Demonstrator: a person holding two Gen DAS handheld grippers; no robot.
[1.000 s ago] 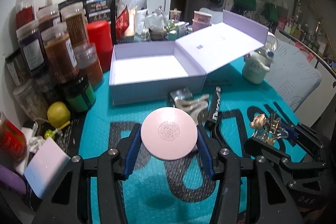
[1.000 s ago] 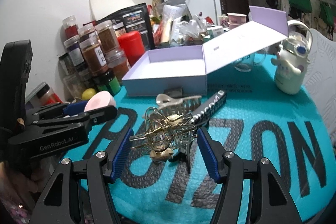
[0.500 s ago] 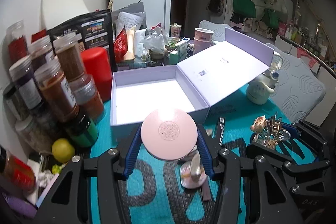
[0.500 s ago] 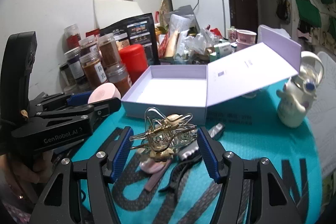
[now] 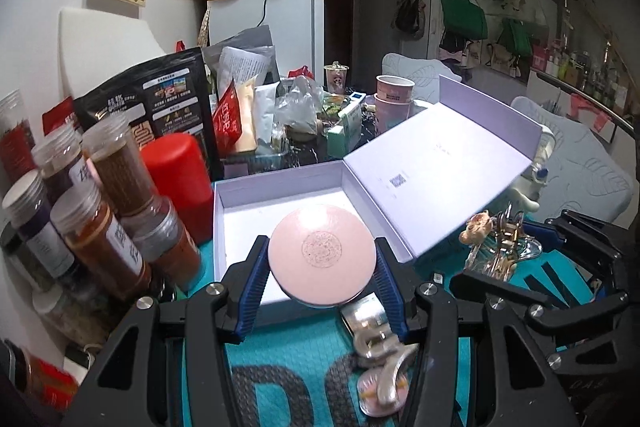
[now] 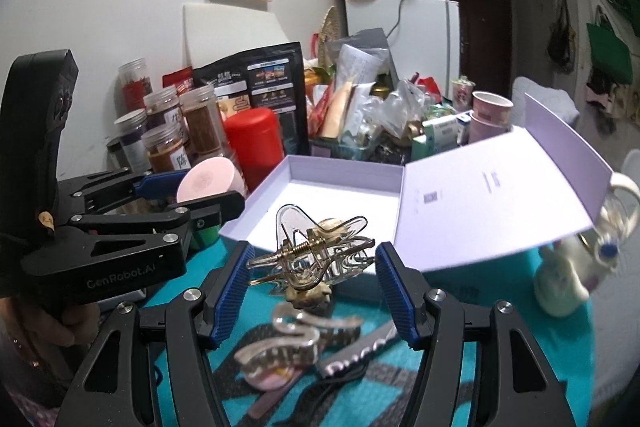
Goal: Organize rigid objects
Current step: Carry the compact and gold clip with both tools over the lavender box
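Left gripper (image 5: 322, 291) clamps pink round compact (image 5: 322, 255) by its rim above lavender box's (image 5: 280, 179) near edge; right gripper (image 6: 312, 287) pinches clear hair claw (image 6: 310, 255) likewise. Both apparently staged for dropping inside.

**Table layout, clock bearings from the open box**

Open box (image 5: 280, 195) at centre, lid (image 5: 440, 163) hinged at 3 o'clock. Jars (image 5: 100, 227) and canister (image 5: 180, 179) at 9. Bags (image 5: 160, 107) and cups (image 5: 392, 99) at 12. Loose hair clips (image 6: 296, 339) on mat (image 5: 300, 355) at 6. Mug (image 6: 568, 283) at 4.
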